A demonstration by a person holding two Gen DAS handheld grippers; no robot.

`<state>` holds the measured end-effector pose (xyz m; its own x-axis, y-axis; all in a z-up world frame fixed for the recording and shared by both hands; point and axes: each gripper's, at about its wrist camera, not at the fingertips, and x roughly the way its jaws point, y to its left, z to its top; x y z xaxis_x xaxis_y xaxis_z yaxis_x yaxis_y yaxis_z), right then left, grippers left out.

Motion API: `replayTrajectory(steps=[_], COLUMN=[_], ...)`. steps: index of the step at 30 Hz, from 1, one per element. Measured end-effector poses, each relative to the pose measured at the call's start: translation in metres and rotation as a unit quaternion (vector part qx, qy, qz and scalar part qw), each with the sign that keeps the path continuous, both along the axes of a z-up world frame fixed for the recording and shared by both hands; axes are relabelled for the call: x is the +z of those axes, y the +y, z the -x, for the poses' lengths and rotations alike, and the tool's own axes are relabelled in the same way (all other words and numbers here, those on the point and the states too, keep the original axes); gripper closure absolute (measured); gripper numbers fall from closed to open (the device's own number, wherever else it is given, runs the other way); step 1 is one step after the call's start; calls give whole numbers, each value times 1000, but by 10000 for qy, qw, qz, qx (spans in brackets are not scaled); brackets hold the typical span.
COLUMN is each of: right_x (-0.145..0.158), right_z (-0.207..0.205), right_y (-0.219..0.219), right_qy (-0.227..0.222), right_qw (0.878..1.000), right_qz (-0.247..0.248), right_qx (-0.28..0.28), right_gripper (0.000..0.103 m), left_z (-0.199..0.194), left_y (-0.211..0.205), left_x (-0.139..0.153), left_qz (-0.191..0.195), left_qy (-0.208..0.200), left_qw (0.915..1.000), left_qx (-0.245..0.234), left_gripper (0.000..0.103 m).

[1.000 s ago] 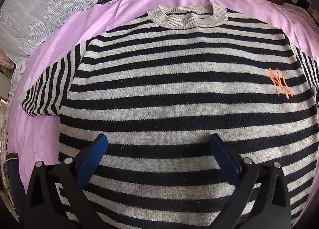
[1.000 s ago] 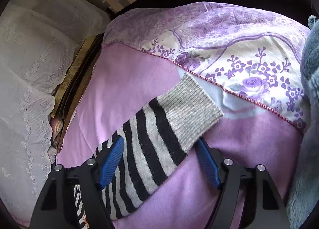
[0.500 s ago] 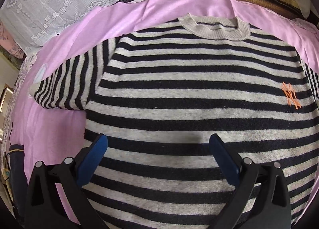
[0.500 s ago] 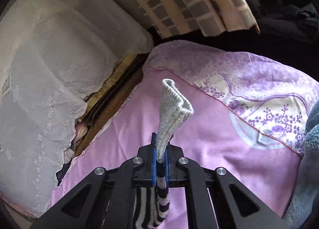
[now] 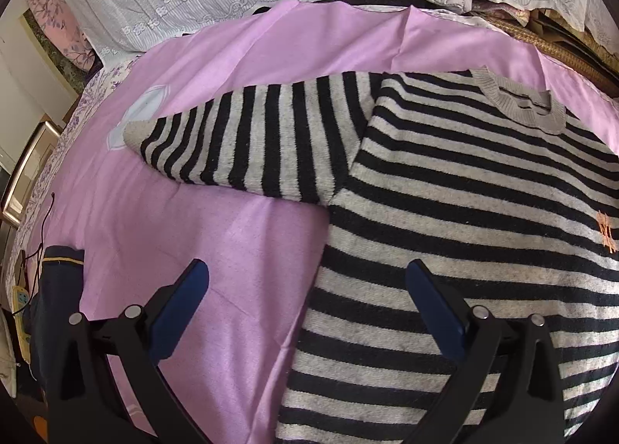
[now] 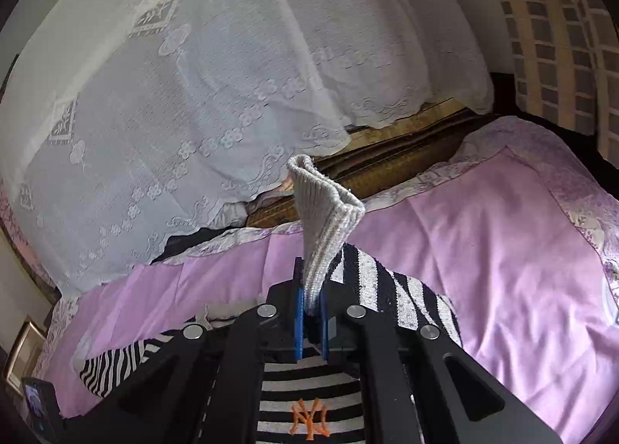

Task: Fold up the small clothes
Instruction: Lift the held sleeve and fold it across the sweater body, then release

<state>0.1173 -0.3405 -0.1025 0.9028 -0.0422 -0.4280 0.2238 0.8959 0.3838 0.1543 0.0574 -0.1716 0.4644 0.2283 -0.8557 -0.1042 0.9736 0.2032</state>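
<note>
Mostly hidden behind the right gripper [image 6: 310, 302]: striped sweater [image 5: 464, 219] on the pink sheet [image 5: 240, 242], sleeve cuff [image 6: 323, 211] clenched and lifted above it. Left gripper [image 5: 305, 289] agape over the sweater's edge, grasping nothing.

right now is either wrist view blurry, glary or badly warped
Left wrist: sharp and evenly lit, with fisheye bulging the striped sweater and dark corners. Right wrist: sharp too, sleeve cuff crisp, white lace cover bright but not blown out, edges curved.
</note>
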Motion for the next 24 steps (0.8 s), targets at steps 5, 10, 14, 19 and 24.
replayTrajectory(steps=[5,10,14,19,24], right_x=[-11,-37,-71,-114,-119], right_z=[-26,-49,-67,-82,-82], right_y=[61,113,147,176,190], right_qy=[203,524,1027,1733,1901], right_qw=[9972,9900,9797,9624,9502], right_qz=[362,730,974,1205,1402], right_qx=[619,1085,1417,1709,2034], right_gripper=[96,96,96,94,73], left_z=[3,5,3,2,1], left_y=[15,28,37,42,40], left_x=[-7,-12,-18,-24,-29], left_qz=[-45,-67,-80,-98,-115], left_qy=[63,114,180,246,295], left_qw=[9999,9998,9995,9992,9991], left_qx=[93,173,235,284,273], left_gripper=[4,4,4,4,4])
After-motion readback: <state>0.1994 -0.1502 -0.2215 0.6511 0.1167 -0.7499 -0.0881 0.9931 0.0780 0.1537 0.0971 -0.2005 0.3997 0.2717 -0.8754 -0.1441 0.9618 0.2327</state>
